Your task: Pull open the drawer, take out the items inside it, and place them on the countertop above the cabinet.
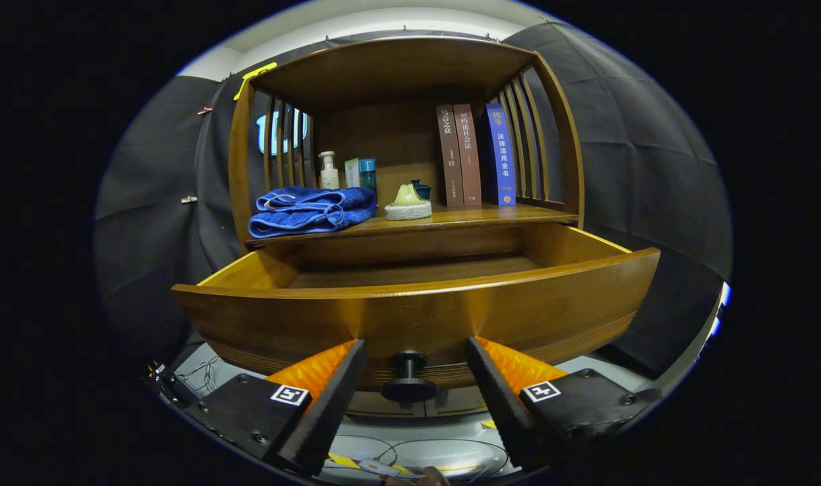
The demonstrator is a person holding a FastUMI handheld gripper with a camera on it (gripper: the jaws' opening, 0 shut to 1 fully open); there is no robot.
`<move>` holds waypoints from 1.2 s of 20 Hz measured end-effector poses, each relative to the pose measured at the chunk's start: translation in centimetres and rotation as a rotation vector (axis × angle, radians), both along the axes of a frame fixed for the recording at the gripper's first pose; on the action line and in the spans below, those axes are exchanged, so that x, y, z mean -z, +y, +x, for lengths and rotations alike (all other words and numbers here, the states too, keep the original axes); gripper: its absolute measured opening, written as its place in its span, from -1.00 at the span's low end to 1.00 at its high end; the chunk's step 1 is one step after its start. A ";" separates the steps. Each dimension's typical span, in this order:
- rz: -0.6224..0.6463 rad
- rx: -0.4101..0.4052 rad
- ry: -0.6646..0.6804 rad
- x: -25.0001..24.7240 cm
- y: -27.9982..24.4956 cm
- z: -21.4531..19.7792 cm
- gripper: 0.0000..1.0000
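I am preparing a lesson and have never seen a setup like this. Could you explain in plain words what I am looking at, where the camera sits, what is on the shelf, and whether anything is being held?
The camera rides on a hand-held gripper and looks forward along its two fingers, the dark wedge shapes at the bottom. A person carries this tool; there is no robot arm. The lens is a fisheye, so straight edges look bent.

Ahead stands a wooden cabinet with its drawer pulled open. The round knob sits between the fingers, which stand apart and do not press on it, so nothing is held. The part of the drawer's floor that can be seen looks bare; the front panel hides the rest.

On the countertop above the drawer lie a folded blue towel, a pump bottle, two small boxes, a small pale ornament and three upright books.
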State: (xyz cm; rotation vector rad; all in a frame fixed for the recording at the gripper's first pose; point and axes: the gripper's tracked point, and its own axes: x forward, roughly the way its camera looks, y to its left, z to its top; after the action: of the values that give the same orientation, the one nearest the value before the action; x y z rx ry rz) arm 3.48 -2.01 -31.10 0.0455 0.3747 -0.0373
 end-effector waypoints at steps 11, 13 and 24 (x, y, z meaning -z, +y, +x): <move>-0.024 0.001 -0.011 1.1 -0.3 7.4 0.98; -0.027 0.003 -0.011 1.3 -0.3 8.6 0.98; -0.027 0.002 -0.009 1.9 -0.4 12.8 0.98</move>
State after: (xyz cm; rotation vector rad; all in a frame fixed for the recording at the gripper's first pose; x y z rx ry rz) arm 16.31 -2.40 -33.04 0.0198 0.3651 -0.0443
